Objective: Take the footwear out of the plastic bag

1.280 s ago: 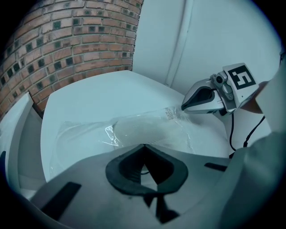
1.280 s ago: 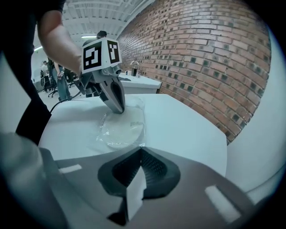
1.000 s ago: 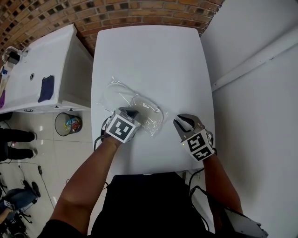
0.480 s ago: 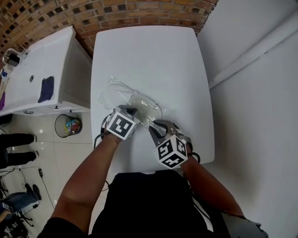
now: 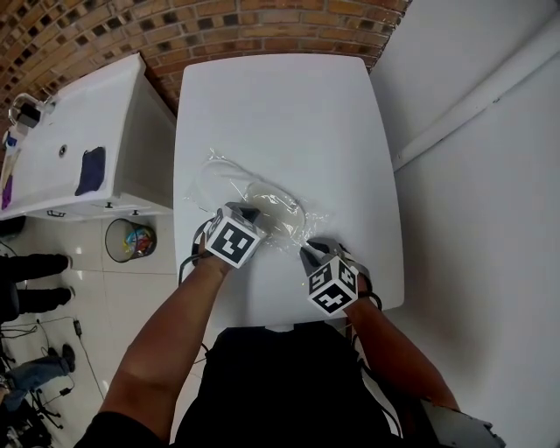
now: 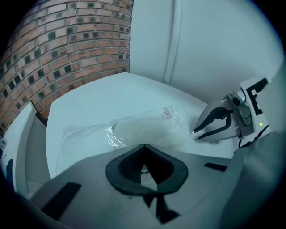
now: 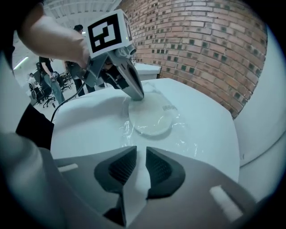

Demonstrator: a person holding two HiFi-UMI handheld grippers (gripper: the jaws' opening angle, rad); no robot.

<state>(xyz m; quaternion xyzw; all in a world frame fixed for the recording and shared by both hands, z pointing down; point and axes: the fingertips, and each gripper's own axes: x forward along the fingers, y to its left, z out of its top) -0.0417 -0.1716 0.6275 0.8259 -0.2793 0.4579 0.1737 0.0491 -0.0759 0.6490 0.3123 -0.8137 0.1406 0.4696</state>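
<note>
White table (image 5: 280, 114); clear plastic bag (image 5: 219, 175) over white footwear (image 5: 276, 203); black-and-white square markers on left gripper (image 5: 248, 213) and right gripper (image 5: 313, 252); red-brown brick wall (image 5: 219, 22) at twelve o'clock.

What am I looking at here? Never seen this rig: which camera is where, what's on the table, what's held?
There is no robot. A person holds a two-jaw hand tool in each hand. The head view looks down from a camera on the person's head. The other two views ride on the tools and look along their jaws. On the white table lies a clear plastic bag with a white slipper inside. The left gripper is shut, apparently pinching the bag's edge. The right gripper is at the bag's near end. Its jaws have just been closing but stand slightly apart, with nothing clearly between them.
</note>
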